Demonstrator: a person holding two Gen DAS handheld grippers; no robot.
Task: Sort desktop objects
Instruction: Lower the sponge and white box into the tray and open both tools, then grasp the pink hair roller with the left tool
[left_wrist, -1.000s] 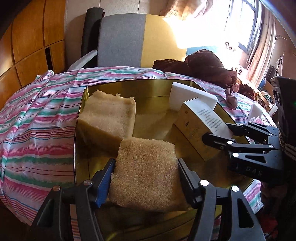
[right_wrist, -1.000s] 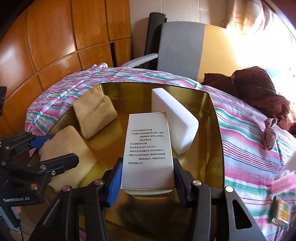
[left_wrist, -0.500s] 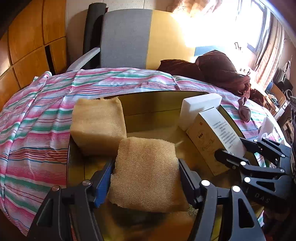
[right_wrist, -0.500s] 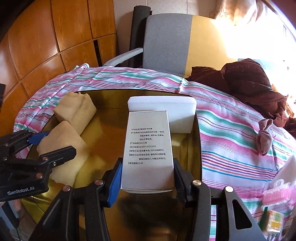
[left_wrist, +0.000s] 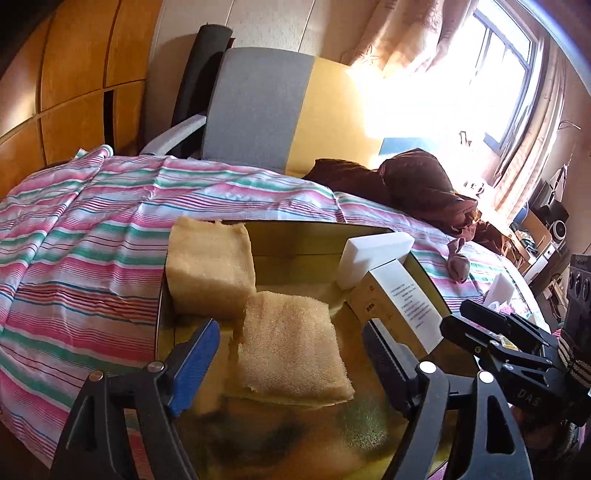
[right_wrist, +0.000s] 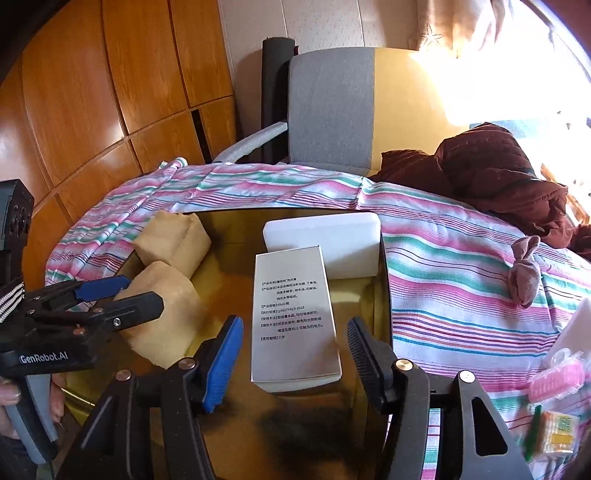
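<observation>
Tan porous sponge block (left_wrist: 291, 347) lay on the shiny gold square tray (left_wrist: 295, 236) near its front edge, between the pads of the left claw (left_wrist: 291, 354), whose jaws were opening and stood clear of it on both sides. A second tan sponge block (left_wrist: 210, 266) sat at the tray's far left corner. The right claw (right_wrist: 295, 354), also opening, flanked a white printed carton (right_wrist: 291, 317) without touching it. A white foam block (right_wrist: 325, 240) leaned at the tray's far right corner.
</observation>
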